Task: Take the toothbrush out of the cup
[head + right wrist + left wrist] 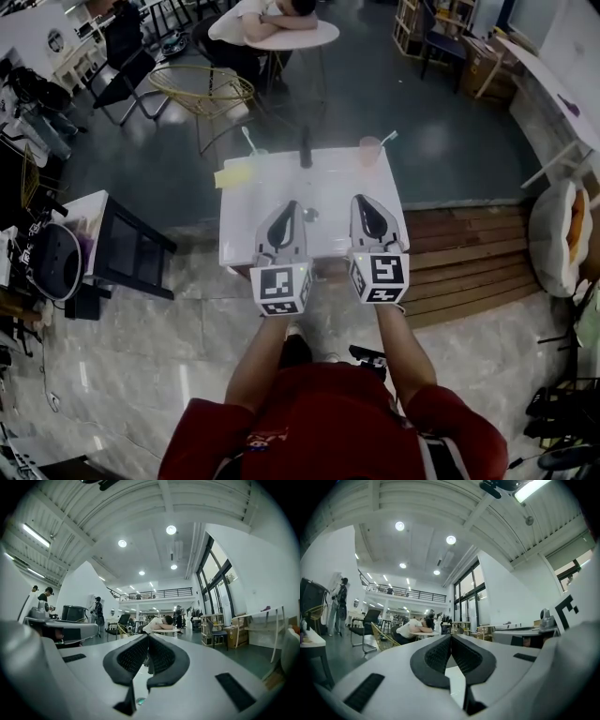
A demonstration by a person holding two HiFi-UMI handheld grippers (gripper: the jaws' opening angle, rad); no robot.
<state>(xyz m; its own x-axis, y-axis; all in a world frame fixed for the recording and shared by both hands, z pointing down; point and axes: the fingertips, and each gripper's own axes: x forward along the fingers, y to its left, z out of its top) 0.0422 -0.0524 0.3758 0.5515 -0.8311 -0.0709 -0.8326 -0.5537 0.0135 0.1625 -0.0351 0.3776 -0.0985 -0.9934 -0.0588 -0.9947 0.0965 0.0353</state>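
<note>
Item: toothbrush (387, 139), pale-handled, standing slanted in a pink translucent cup (370, 152). The head pokes out above the rim toward the right, so the handle is free to be pinched and drawn upward. Location: far edge of the white bench (328, 187), right of centre, well apart from both claws. Other items along the same far edge: a dark upright object (305, 148) at the middle, a yellow flat piece (232, 174) at the left, and just beyond it a green stick, possibly a second brush, too small to tell. Left claw (286, 211): held level over the near half of the bench and aimed at the far edge. In the left gripper view its ribbed pads (438, 656) meet at the tips, fully closed, with nothing between them. Right claw (366, 206): parallel to the left, on the cup's side, likewise level. In the right gripper view its pads (133, 656) are closed tip to tip and carry nothing. Status, as judged: approach stage only. The right claw is the nearer to the cup, and it must open before any pinch on the handle.
</note>
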